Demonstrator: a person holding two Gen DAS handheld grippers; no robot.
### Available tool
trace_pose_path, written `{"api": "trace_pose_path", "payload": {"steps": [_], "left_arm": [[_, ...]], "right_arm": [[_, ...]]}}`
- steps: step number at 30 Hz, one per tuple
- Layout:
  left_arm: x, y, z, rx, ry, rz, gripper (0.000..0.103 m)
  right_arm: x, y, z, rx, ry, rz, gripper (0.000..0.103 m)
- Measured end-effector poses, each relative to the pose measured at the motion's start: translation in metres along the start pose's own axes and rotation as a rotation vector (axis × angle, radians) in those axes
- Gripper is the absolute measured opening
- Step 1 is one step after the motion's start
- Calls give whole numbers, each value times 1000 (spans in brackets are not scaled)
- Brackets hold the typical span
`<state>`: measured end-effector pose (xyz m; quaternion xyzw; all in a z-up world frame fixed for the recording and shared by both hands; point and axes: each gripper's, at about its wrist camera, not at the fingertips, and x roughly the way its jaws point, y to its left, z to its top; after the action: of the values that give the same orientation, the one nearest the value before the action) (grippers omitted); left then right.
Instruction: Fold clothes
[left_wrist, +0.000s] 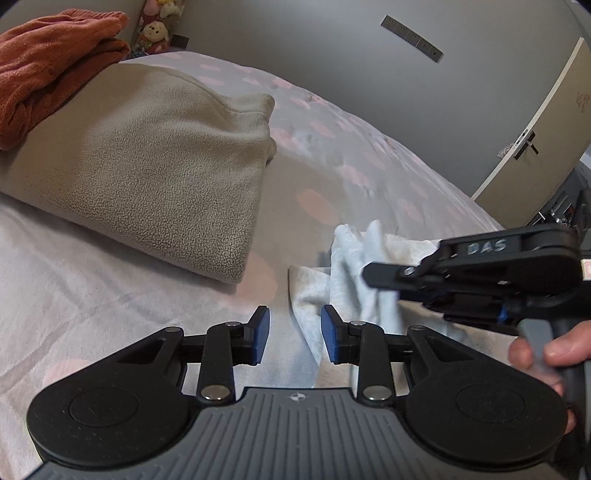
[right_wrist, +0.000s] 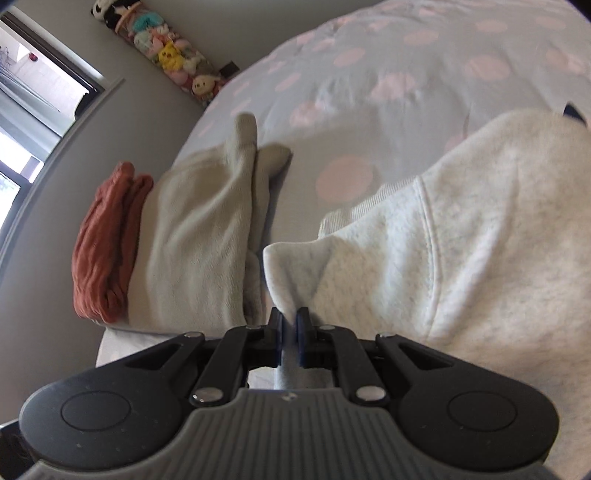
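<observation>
From your left wrist, the left gripper (left_wrist: 294, 334) hangs apart and empty over the bed (left_wrist: 110, 273), beside the folded beige fleece (left_wrist: 147, 162), ready for an edge. From your right wrist, the right gripper (right_wrist: 289, 338) clamps the soft white sweatshirt (right_wrist: 461, 229) by its hem corner, lifting it off the dotted bed.

My view cuts the rust garment (left_wrist: 48, 70) at the left edge, and the hand (left_wrist: 546, 354) on the right gripper (left_wrist: 373, 277) runs off the right side – I see fingers only. The grey sweatshirt (right_wrist: 480, 229) runs out of frame right, its pinched corner hidden behind the jaws. Plush toys (right_wrist: 173, 55) too small to identify – bedspread (left_wrist: 351, 155) pattern blurred
</observation>
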<state>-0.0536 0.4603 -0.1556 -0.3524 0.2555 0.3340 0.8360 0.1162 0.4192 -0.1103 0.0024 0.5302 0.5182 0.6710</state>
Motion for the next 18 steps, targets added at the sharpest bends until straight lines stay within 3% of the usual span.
{"api": "trace_pose_path", "payload": {"steps": [5, 7, 10, 13, 18], "left_arm": [[3, 3, -1, -2, 5, -6, 28], [0, 4, -2, -6, 1, -9, 28], [-8, 4, -3, -15, -15, -16, 28], [-18, 1, -3, -27, -33, -31, 28], [-34, -12, -11, -11, -35, -78, 28]], "right_arm": [[19, -7, -8, -16, 30, -37, 10], [17, -5, -9, -39, 22, -25, 14], [-9, 4, -9, -102, -41, 11, 17], [-47, 13, -12, -162, -111, 49, 25], [-108, 11, -43, -274, -203, -8, 31]]}}
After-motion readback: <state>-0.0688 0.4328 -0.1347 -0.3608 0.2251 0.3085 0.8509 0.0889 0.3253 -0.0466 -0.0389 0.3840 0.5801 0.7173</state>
